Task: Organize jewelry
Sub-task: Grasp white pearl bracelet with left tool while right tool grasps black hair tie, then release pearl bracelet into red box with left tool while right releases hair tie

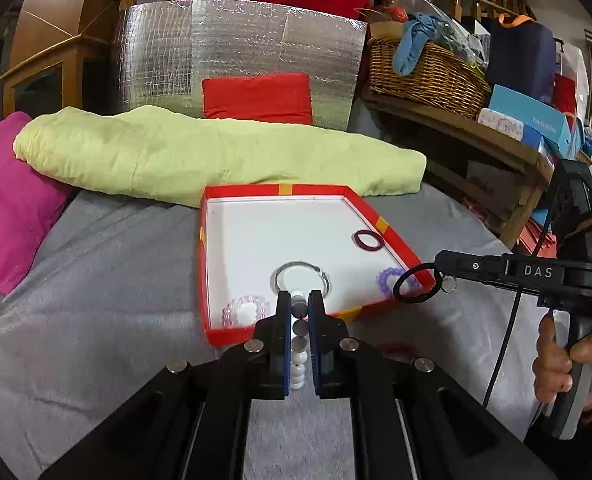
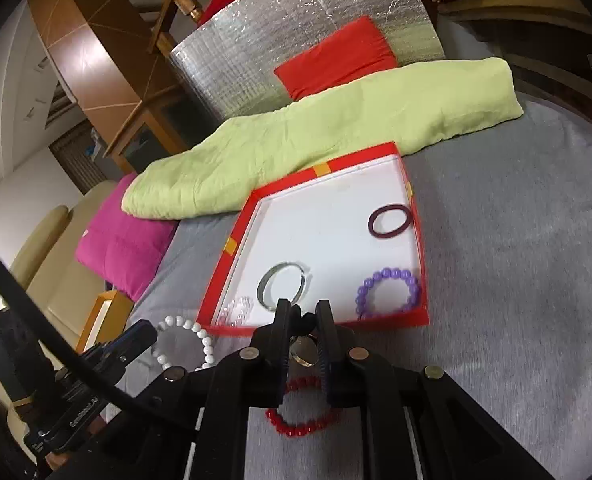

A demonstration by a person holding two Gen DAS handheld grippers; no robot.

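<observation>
Left wrist: grey blanket [image 1: 108, 280] underneath, green quilt [image 1: 216, 156] behind. Red tray [image 1: 391, 240] holds dark ring bracelet [image 1: 367, 239], silver bangle [image 1: 300, 280], pink beads [image 1: 244, 310], purple beads [image 1: 391, 280]. Left gripper [image 1: 299, 312] fingers clenched on white bead bracelet [image 1: 299, 356] at tray's near edge.

Right wrist: right gripper [image 2: 303, 320] fingers clenched on black ring with pendant [image 2: 301, 330]. Red bead bracelet [image 2: 303, 420] lies on blanket below.

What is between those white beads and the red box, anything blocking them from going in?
Nothing visible blocks them. The left gripper holds the white bead bracelet just short of the red box's near wall. Only that low wall lies ahead. Inside, the clear pink bracelet and silver bangle lie near that edge, with bare white floor beyond.
</observation>
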